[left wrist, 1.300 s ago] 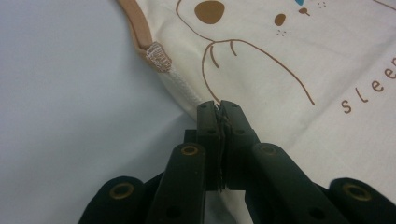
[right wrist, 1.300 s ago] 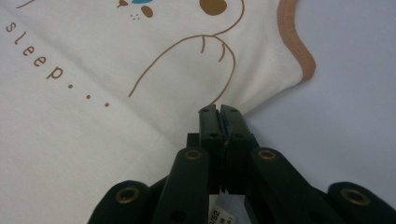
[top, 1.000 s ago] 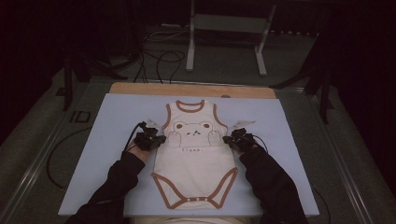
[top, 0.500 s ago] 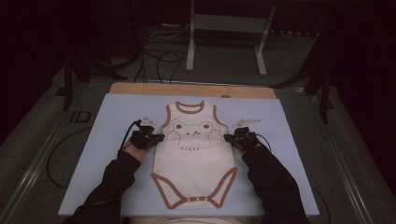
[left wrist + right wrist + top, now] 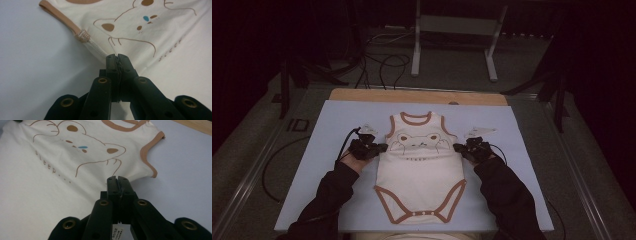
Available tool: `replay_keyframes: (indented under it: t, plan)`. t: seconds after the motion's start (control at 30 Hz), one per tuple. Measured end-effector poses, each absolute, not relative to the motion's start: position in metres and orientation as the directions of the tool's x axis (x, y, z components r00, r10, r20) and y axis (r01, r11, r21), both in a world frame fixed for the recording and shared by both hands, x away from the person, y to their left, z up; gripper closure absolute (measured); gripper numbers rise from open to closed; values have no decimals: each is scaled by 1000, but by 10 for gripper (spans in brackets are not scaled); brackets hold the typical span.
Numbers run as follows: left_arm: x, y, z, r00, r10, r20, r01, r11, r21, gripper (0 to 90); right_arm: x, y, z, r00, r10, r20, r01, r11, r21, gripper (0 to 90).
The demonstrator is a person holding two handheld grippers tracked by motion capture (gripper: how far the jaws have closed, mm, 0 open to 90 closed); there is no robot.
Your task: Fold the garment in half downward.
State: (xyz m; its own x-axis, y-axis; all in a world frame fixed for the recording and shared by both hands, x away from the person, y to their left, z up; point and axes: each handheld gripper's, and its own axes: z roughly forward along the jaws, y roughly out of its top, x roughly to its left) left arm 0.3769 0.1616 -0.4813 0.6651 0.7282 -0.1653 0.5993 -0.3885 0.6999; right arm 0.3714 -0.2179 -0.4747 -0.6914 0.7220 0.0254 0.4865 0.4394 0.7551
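- Two dark sleeves (image 5: pixel 337 200) come in from the near edge of the high view, one on each side of a cream baby bodysuit (image 5: pixel 419 175) that lies flat and face up on the mat, its snap crotch near the person and its neck hole far.
- At the bodysuit's left side seam, just below the armhole, the left gripper (image 5: pixel 379 148) has its jaws pressed together; in the left gripper view (image 5: pixel 117 57) they pinch the garment's edge, with the brown armhole binding (image 5: pixel 60 16) running away beyond them.
- At the right side seam, level with it, the right gripper (image 5: pixel 460 148) is likewise closed; in the right gripper view (image 5: pixel 117 179) its tips meet at the cloth's edge, though whether they catch both layers I cannot tell.
- Risk, as I judge it: each bite takes very little fabric, so a lift could let one seam slip out, and the bodysuit would swing from the other gripper and crumple.
- Uneven pulling could also skew the bear print (image 5: pixel 418 141) or drag the cloth across the mat.
- Beneath everything lies a pale blue mat (image 5: pixel 522 190) with a strip of wooden table (image 5: pixel 362 95) showing at its far edge.
- Farther off the room is dark: loose cables (image 5: pixel 387 65) on a grey floor and a white metal stand (image 5: pixel 452 30).
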Motion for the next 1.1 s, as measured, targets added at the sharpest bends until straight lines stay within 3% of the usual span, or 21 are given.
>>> replay_keyframes:
  t: [1.1]
  plan:
    - [316, 159, -457, 749, 652, -114, 536, -497, 683, 892, 299, -222, -453, -775, 630, -57, 392, 548, 739, 897]
